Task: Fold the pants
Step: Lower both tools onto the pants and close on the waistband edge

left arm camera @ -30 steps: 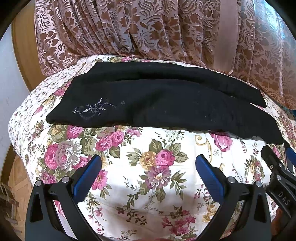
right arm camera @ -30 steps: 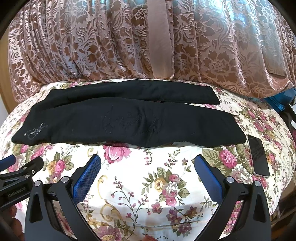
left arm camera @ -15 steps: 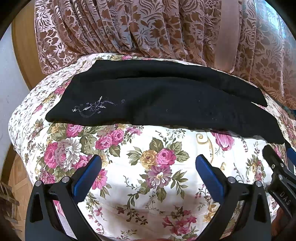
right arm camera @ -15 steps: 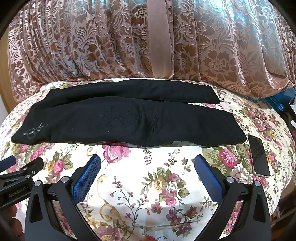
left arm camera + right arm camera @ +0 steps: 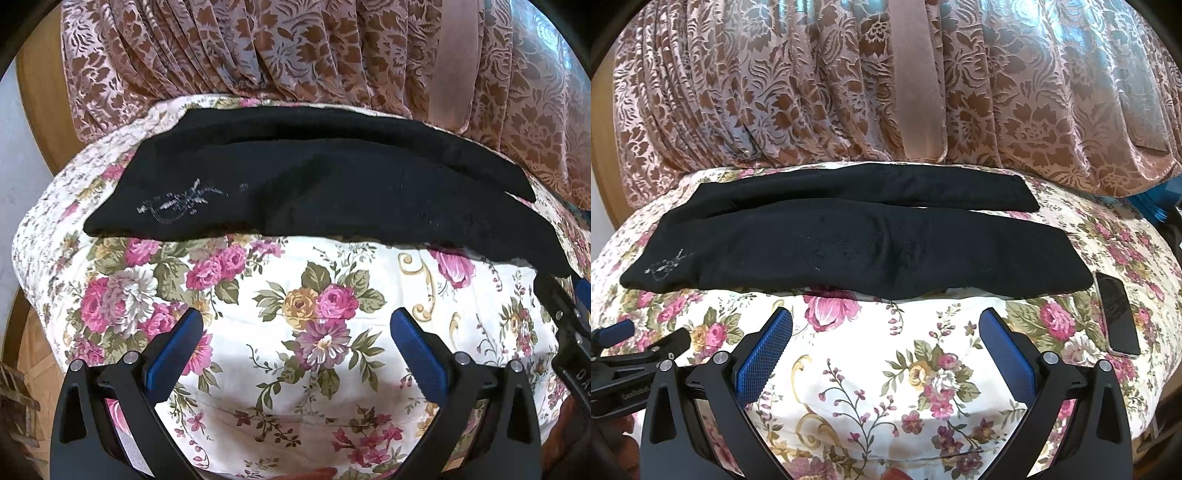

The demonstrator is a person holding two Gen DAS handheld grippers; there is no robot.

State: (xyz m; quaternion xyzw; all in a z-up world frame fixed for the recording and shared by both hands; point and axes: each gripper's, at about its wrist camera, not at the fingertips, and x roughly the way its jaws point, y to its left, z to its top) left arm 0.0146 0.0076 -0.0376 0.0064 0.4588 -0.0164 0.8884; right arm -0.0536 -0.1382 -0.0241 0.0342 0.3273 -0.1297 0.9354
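Where pants (image 5: pixel 857 247) lie: floral bedspread (image 5: pixel 886 369) (curtain (image 5: pixel 849 81) behind)

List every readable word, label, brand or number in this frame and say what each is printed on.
"DA": the start of a cut-off white print on the right tool, seen at the edge of the left wrist view.
White print on the left tool, in the right wrist view: too blurred to read.
Silvery motif on the black pants: a decorative design, no legible letters.
Phone on the floral bedspread: no visible text.
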